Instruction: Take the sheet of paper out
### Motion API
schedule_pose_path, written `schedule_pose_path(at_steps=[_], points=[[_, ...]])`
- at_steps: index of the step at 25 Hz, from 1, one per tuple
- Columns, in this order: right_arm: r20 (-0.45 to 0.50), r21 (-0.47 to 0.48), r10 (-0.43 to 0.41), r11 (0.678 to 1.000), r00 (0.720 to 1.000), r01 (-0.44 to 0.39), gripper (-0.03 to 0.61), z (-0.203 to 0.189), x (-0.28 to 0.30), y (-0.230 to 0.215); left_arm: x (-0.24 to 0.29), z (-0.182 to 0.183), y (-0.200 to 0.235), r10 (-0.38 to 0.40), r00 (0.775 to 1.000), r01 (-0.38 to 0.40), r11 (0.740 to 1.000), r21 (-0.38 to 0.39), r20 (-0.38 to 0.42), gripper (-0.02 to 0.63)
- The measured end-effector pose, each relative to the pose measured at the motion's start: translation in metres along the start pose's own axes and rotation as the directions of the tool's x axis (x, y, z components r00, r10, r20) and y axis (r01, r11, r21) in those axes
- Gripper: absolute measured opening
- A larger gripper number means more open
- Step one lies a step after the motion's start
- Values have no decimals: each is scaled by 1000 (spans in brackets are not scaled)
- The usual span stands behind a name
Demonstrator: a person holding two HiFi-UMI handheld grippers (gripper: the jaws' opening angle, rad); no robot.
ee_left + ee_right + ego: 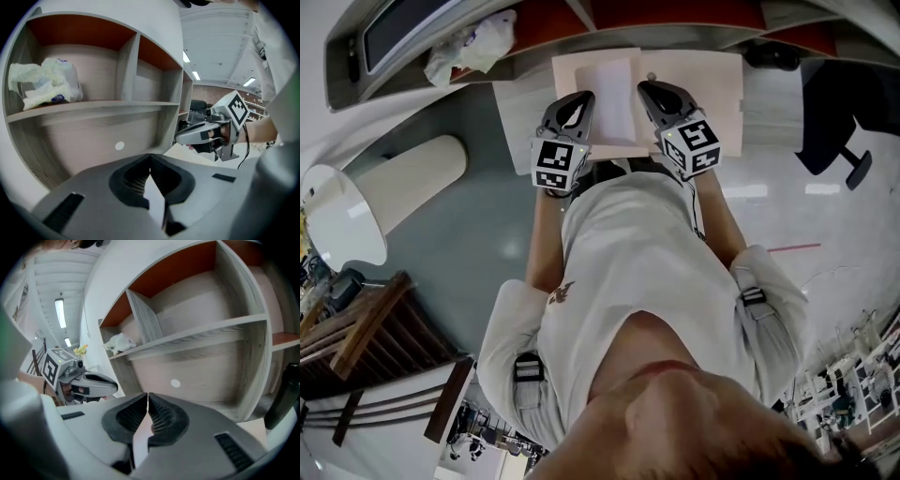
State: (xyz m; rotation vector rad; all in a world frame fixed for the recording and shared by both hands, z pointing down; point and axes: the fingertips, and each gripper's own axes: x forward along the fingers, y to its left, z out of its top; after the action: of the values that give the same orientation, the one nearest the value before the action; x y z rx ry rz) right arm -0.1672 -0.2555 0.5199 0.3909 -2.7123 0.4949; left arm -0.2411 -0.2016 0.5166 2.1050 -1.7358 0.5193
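Note:
A white sheet of paper (614, 98) hangs bowed between my two grippers, just above a pale wooden desk top (712, 94). My left gripper (578, 98) pinches the sheet's left edge. My right gripper (652, 89) pinches its right edge. In the left gripper view the jaws (150, 157) are closed, and a white sliver of the sheet (157, 201) runs back between them. The right gripper view shows the same, its jaws (147, 395) closed with a pale strip of the sheet (139, 439) between them. Both grippers point at the shelf unit behind the desk.
A grey shelf unit with orange-backed compartments (117, 105) stands close ahead. A crumpled plastic bag (44, 84) lies on its upper left shelf. A white cylinder (375, 202) lies on the floor at the left, a black office chair (834, 103) stands at the right, and wooden furniture (366, 328) at the lower left.

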Motion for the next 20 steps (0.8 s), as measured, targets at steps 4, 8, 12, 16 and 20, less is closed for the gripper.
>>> schedule_pose_path(at_steps=[4,8,12,16,20], points=[[-61,-4,-16,1000,998,16,23,-30,13,-11,12,-22,-4,-7,998,7,1000,-5,-69,20],[-125,8,-20,1000,992,21,23,-59,22,-18,20,-35,-5,-16,996,12,999,-40,-90,20],[-160,32,-48,998,986,54,23,-79,26,-28,29,-53,-7,-37,992,30,998,-59,-117,20],[-201,49,-75,995,977,86,53,-99,28,-35,37,-68,-11,-71,987,62,996,-71,-141,20],[-244,43,-117,990,963,131,64,-119,29,-40,44,-82,-15,-116,981,106,992,-74,-157,20]])
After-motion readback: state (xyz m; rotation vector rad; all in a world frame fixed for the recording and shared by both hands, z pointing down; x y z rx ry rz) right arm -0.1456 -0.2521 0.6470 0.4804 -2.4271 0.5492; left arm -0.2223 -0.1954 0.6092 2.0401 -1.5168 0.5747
